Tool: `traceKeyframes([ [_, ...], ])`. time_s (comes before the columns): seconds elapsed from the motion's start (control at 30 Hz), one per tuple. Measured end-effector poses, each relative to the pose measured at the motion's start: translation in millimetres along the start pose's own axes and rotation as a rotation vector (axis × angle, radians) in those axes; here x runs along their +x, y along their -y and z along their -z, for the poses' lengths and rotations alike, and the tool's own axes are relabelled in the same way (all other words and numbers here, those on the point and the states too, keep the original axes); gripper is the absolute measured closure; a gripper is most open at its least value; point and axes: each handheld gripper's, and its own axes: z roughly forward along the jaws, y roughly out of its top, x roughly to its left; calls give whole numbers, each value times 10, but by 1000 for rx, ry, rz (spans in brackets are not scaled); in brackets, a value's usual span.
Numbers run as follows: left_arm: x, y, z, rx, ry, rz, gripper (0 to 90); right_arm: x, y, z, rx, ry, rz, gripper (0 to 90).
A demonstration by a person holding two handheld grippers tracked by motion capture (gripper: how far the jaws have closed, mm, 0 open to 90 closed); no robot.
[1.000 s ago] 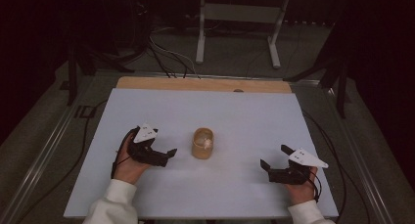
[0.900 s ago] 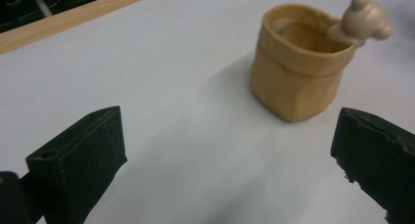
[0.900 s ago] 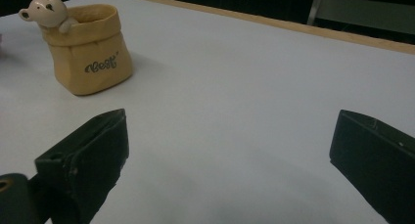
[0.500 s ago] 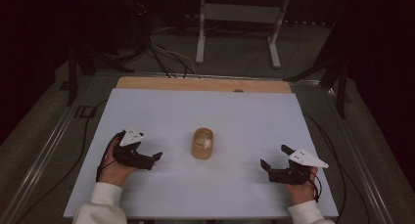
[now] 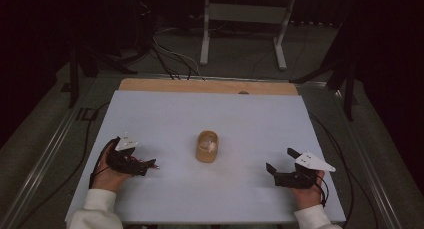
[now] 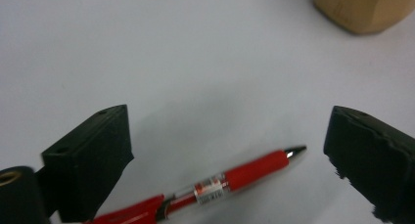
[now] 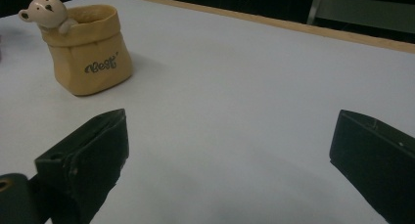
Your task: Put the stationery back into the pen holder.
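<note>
— Dark room all round, cables on the floor and a pale metal stand (image 5: 243, 19) at the far side; what's on the white tabletop (image 5: 215, 109)?

— Near its middle stands a small tan pot shaped like a paper sack (image 5: 207, 146), with a little cream bear figure (image 7: 47, 10) peeking over its rim and dark lettering on its side. A wooden strip (image 5: 210, 86) runs along the far edge.

— And the left gripper (image 5: 145, 164)?

— Low at the near left, well apart from the pot. Its jaws stand wide and have just been closing a little. A red retractable pen with a clear middle section and a metal tip (image 6: 220, 186) lies flat on the table between them, its tip toward the pot; the pads are clear of it, so nothing is gripped.

— The right gripper (image 5: 281, 164)?

— At the near right, resting in the person's hand, jaws spread wide over bare table and holding nothing. The sack pot sits off to its far left.
</note>
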Motion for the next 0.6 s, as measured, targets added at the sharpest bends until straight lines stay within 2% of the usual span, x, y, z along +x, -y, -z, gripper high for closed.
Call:
traceKeyframes([
  [0.07,-11,14,-27,29,5,-2,78,-1,0,-1,0,-1,0,17],
  [0.13,-40,20,-63,58,13,-28,118,-1,0,-4,0,-2,0,17],
  [0.27,-86,14,-125,95,24,-53,179,-2,0,-2,0,-1,0,17],
  [0.37,-108,24,-158,127,44,-80,282,-3,0,0,0,-2,-1,17],
  [0.43,-114,38,-187,156,71,-89,420,-3,0,0,-1,-2,-2,16],
  [0.5,-106,30,-184,160,74,-90,479,-5,0,-3,-1,-4,-2,17],
  [0.53,-103,24,-181,163,72,-93,561,-5,0,-4,-1,-4,-2,17],
  [0.6,-106,7,-187,170,75,-94,641,-3,1,-5,0,-5,-3,17],
])
